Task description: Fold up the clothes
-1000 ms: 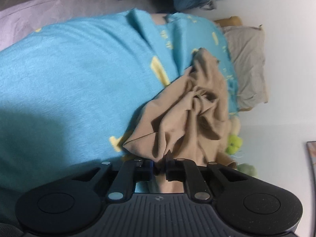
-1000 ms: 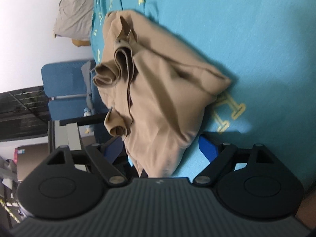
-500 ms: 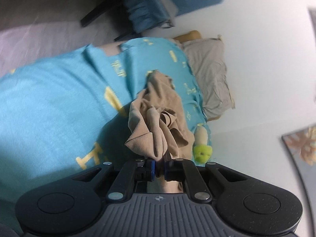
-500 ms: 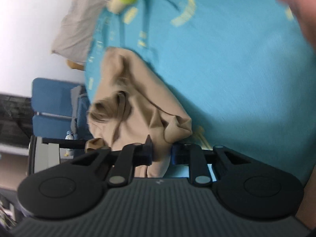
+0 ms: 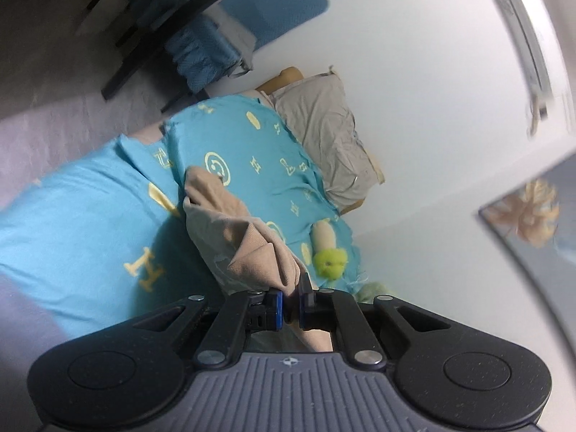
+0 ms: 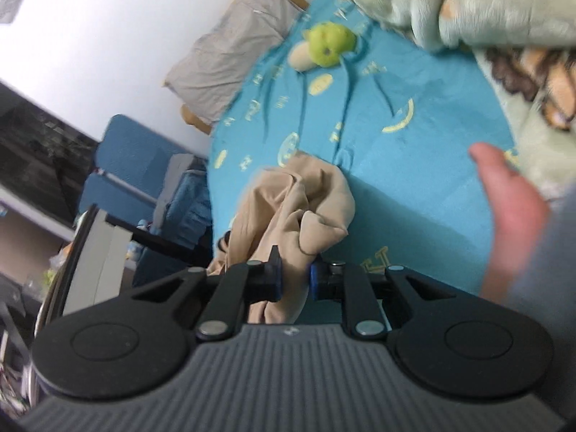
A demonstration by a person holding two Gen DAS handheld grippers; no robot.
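Both tongs clamped on tan garment [image 5: 230, 230]: left tongs [image 5: 291, 306], right tongs [image 6: 295, 280]. It hangs bunched over the bed [image 6: 414, 187]. I'd spread hands apart, shake flat before laying down.

In the right wrist view the garment [image 6: 302, 208] lies mid-frame on the bedsheet [image 6: 414, 151], a plush toy [image 6: 324, 45] above it, a pillow [image 6: 226, 54] upper left, a chair [image 6: 133, 165] at left.

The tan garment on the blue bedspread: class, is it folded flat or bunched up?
Bunched up. The tan garment hangs crumpled from both grippers above the bedspread, with loose, uneven creases.
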